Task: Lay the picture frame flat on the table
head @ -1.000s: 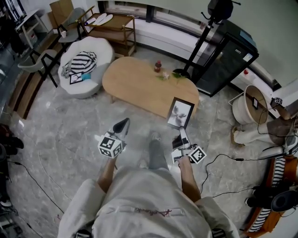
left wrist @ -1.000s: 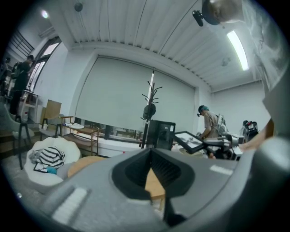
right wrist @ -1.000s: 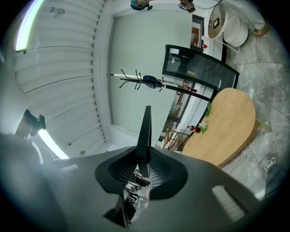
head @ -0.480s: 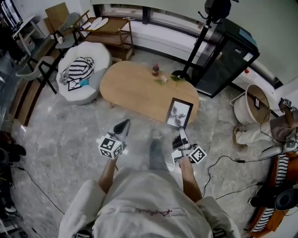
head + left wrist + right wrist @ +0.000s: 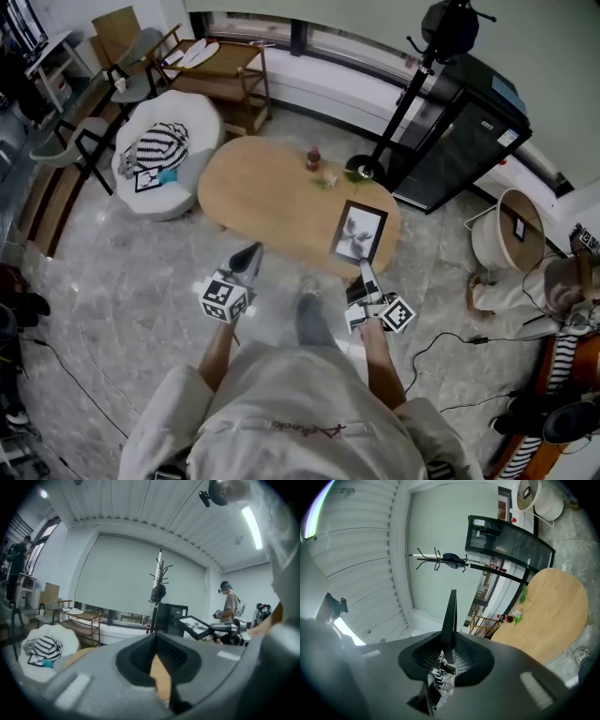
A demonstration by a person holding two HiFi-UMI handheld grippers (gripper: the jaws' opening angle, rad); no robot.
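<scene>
A black picture frame (image 5: 358,232) with a pale grey print is held upright over the near right end of the oval wooden table (image 5: 272,192). My right gripper (image 5: 364,268) is shut on its lower edge. In the right gripper view the frame's thin black edge (image 5: 450,616) rises from between the jaws. My left gripper (image 5: 250,251) hovers over the floor just before the table's near edge, its jaws together and holding nothing. From the left gripper view the frame (image 5: 194,626) shows at the right, tilted.
On the table's far side stand a small bottle (image 5: 314,157) and a bit of greenery (image 5: 330,178). A lamp stand base (image 5: 364,171) and a black cabinet (image 5: 455,131) are behind it. A white pouffe (image 5: 164,150) sits left, a white tub (image 5: 506,230) right, and a cable (image 5: 450,336) lies on the floor.
The frame stays in my right gripper at about the same place. Both grippers have barely moved; the view has shifted a little and the table sits slightly lower in it.
</scene>
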